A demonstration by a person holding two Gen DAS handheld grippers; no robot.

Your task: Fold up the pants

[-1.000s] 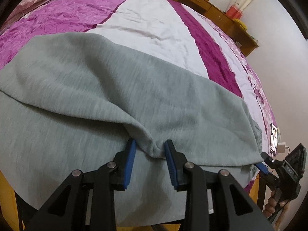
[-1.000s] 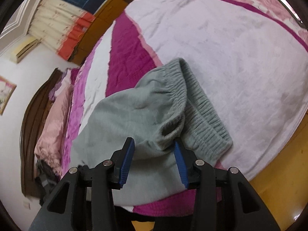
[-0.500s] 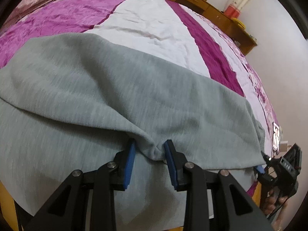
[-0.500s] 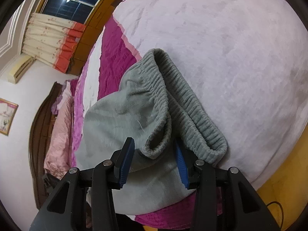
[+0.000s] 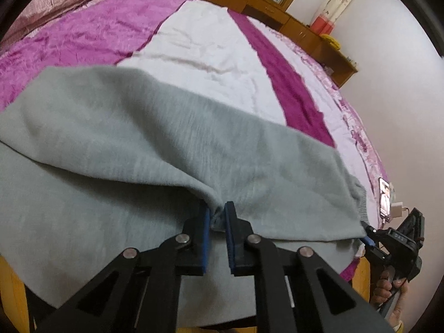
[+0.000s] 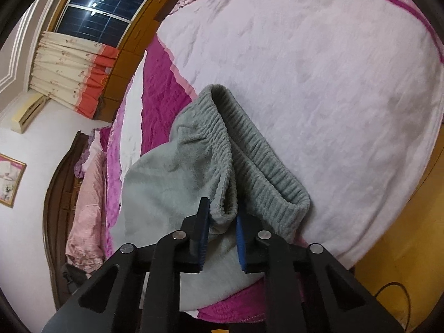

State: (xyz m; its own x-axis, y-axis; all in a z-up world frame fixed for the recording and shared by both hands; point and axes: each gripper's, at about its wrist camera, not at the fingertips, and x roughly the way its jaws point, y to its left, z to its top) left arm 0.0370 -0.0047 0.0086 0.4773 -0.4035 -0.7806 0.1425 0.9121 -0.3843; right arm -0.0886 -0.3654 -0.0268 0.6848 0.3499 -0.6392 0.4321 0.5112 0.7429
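Note:
Grey pants (image 5: 144, 144) lie spread on a bed, one leg folded over the other. My left gripper (image 5: 216, 216) is shut on a bunched fold of the upper layer at the near edge. In the right wrist view the ribbed waistband (image 6: 249, 149) of the pants (image 6: 166, 183) lies on the white bedspread. My right gripper (image 6: 222, 216) has closed on the near corner of the upper waistband layer. The right gripper also shows in the left wrist view (image 5: 369, 238), at the waistband corner at lower right.
The bedspread (image 5: 216, 55) has magenta and white bands. A phone (image 5: 384, 199) and charger lie at the bed's right edge. Wooden cabinets (image 5: 277, 8) stand behind the bed. A pink quilt (image 6: 86, 222) lies by the headboard. The bed's wooden frame (image 6: 402, 236) runs at lower right.
Both grippers have narrowed their jaws onto the fabric: the left onto the leg fold, the right onto the waistband corner. The waistband has shifted a little in the right view.

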